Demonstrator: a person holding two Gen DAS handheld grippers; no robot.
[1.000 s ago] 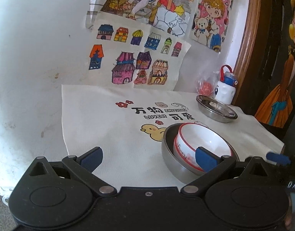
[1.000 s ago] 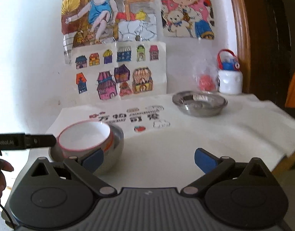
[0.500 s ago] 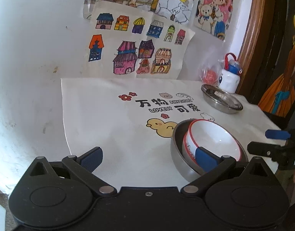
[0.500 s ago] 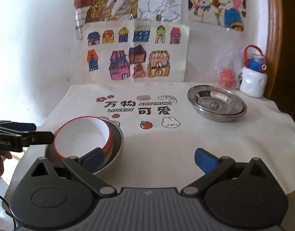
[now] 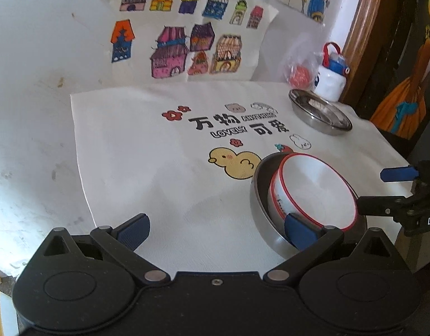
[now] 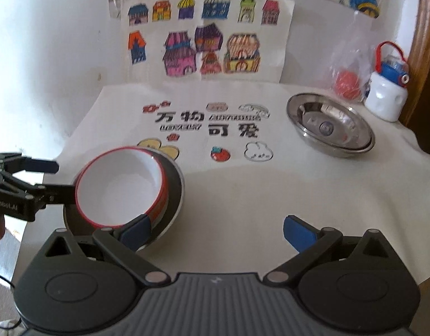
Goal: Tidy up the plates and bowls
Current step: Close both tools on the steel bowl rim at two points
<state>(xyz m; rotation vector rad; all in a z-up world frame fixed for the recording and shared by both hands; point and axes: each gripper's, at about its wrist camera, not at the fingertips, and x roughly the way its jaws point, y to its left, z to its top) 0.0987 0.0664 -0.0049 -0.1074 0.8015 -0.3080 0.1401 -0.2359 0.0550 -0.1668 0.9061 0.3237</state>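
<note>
My left gripper (image 5: pixel 216 231) hangs low over the near part of the cloth, jaws spread wide, nothing btwn them. My right gripper (image 6: pixel 216 232) is likewise wide apart and empty, just over the cloth's near edge.

The white bowl w/ red rim (image 6: pixel 118 187) sits tilted inside the steel bowl (image 6: pixel 174 196), near-left on the printed cloth (image 6: pixel 243 190) from the right cam, near-right (image 5: pixel 313 193) from the left cam. My left gripper's right pad (image 5: pixel 299 231) overlaps the steel bowl's (image 5: pixel 261 204) near wall in view; can't tell if it touches. My right gripper's left pad (image 6: pixel 135 231) sits in front of the white bowl's rim, contact unclear too.

Far right on the cloth: stacked steel plates (image 6: pixel 329 124), well apart from the bowls. Behind them a white bottle w/ blue cap & red handle (image 6: pixel 387 95) and a clear plastic bag w/ sth red inside (image 6: pixel 346 79), both by the wall. Kids' drawings of houses (image 6: pixel 206 43) are stuck on the wall behind. Open cloth lies btwn bowls and plates, just printed duck (image 5: pixel 234 163), text, tomato.
</note>
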